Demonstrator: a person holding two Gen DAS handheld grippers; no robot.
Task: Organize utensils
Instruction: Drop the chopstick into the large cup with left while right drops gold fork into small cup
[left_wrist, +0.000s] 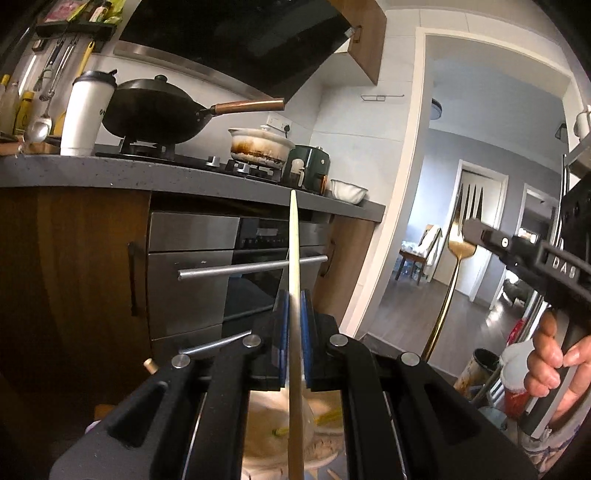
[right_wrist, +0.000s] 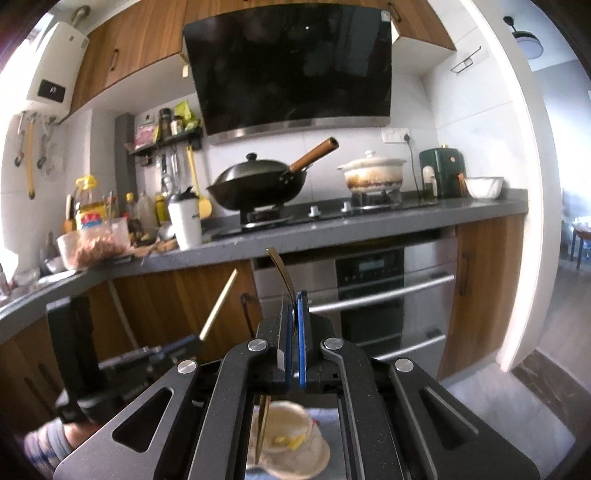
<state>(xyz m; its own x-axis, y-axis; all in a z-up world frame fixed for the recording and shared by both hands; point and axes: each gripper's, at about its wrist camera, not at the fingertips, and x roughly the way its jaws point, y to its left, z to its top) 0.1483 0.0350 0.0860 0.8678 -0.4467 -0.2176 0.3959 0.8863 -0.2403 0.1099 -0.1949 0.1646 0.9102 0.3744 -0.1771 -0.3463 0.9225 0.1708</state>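
Your left hand-held gripper (left_wrist: 293, 314) pinches a chopstick (left_wrist: 294, 258) that stands straight up. Your right hand-held gripper (right_wrist: 294, 314) squeezes a gold fork (right_wrist: 282, 273), tines up, too. Both hang right over the cream holder (right_wrist: 295, 439), long ends pointing down.

Ahead of you a grey countertop (right_wrist: 369, 229) carries a black lidded wok (right_wrist: 258, 184) on the hob, a stained white casserole (right_wrist: 373, 173), a green appliance (right_wrist: 441, 171) and a white tumbler (right_wrist: 186, 221) — with a steel oven (right_wrist: 391, 295) below.
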